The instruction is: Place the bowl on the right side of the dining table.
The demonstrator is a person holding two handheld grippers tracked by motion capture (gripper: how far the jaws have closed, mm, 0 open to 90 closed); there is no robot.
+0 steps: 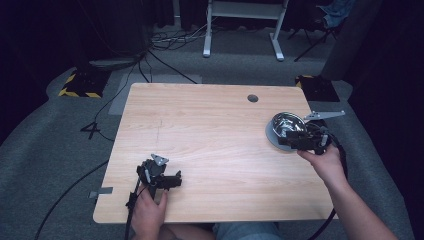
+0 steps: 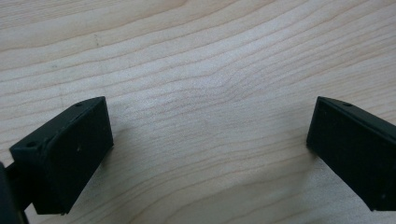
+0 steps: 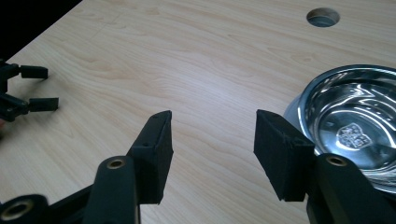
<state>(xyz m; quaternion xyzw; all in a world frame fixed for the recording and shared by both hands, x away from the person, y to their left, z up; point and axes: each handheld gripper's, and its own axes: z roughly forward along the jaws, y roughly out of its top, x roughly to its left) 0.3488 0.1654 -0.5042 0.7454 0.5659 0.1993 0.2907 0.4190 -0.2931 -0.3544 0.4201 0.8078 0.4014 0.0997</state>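
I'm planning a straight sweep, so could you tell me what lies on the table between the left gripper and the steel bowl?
Nothing: in the high view only bare table separates the left gripper from the steel bowl.

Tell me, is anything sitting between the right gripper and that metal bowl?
Nothing visible. The right gripper is open over bare table, and the metal bowl sits right beside its outer finger, with no object in between. The left gripper is far across the table, open too.
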